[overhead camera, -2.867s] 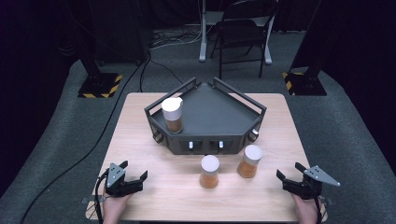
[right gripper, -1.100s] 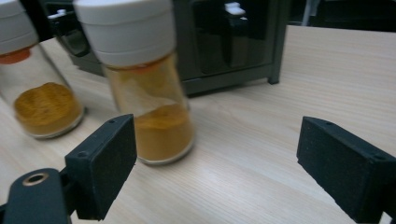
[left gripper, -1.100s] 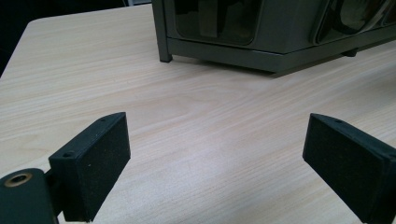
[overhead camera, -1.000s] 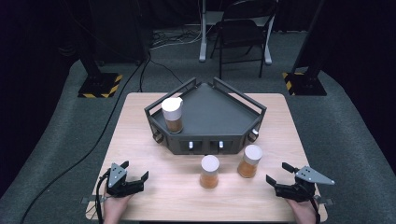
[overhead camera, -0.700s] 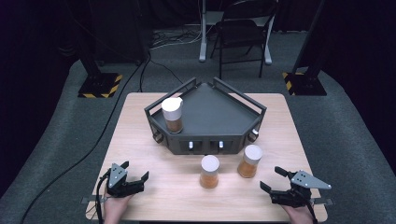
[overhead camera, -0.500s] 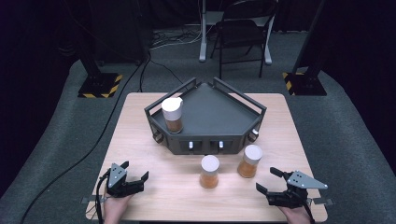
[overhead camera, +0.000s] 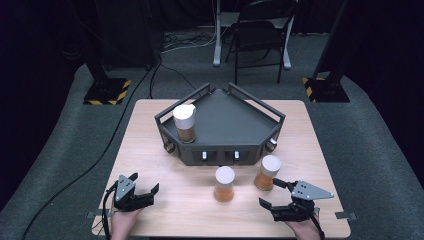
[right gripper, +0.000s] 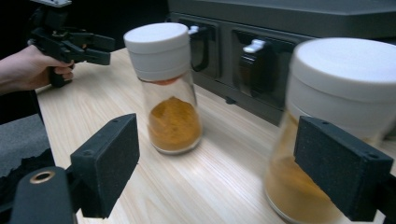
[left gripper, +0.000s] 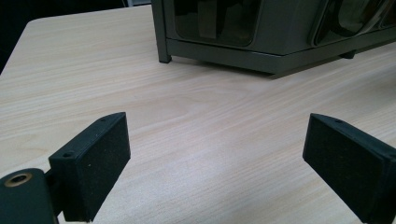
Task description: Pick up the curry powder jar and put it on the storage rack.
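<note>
A dark grey angular rack (overhead camera: 235,120) stands mid-table with one white-lidded jar of orange powder (overhead camera: 184,122) on its left corner. Two more such jars stand on the table before it: the middle jar (overhead camera: 224,183) (right gripper: 170,88) and the right jar (overhead camera: 267,172) (right gripper: 336,116). My right gripper (overhead camera: 270,193) (right gripper: 226,165) is open just right of them. Its jaws have just been closing a little, with nothing pressed between them. The right jar sits close beyond its right jaw. My left gripper (overhead camera: 145,182) (left gripper: 222,163) rests open near the front left, over bare wood.
The rack's front face (right gripper: 243,42) has small latches. The wooden table (overhead camera: 150,150) has free room at left and front. Beyond it are a folding chair (overhead camera: 260,30), stand bases and a cable on grey floor. The left hand and its gripper (right gripper: 70,42) appear in the right gripper view.
My right gripper has moved left from the table's right edge toward the two jars and turned to face them. The left gripper and all jars have stayed in place.
</note>
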Action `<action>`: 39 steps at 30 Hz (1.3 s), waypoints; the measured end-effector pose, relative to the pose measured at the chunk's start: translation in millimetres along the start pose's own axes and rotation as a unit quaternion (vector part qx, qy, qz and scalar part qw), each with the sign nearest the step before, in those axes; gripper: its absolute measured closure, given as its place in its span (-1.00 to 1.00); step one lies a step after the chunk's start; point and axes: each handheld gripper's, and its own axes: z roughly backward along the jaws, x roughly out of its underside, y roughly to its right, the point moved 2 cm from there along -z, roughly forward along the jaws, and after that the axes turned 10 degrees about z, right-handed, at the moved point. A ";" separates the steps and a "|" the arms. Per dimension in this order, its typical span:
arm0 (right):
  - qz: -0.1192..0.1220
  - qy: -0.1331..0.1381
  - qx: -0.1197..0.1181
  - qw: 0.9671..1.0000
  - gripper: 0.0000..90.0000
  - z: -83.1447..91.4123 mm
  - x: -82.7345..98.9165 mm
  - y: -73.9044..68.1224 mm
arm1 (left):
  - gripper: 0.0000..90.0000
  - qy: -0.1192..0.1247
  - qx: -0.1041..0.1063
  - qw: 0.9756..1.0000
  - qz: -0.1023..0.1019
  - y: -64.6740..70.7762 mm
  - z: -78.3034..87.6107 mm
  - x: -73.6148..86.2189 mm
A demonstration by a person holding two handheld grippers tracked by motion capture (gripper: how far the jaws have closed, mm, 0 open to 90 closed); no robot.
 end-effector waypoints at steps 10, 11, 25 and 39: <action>0.008 0.001 -0.022 1.000 -0.69 -25.1 -10.3 -6.6 | -0.84 0.000 0.001 1.000 -0.001 -0.1 0.0 0.1; 0.008 0.001 -0.022 1.000 -0.69 -27.9 -11.3 -7.5 | -0.84 0.000 0.001 1.000 -0.001 -0.1 0.1 0.1; 0.009 -0.009 -0.038 0.999 -0.68 -62.8 -23.3 -14.6 | -0.84 0.000 0.001 1.000 -0.001 -0.4 0.0 0.0; 0.015 -0.017 -0.042 0.999 -0.60 -89.6 -35.2 -18.4 | -0.84 -0.001 0.003 1.000 0.001 -1.1 -0.1 -0.3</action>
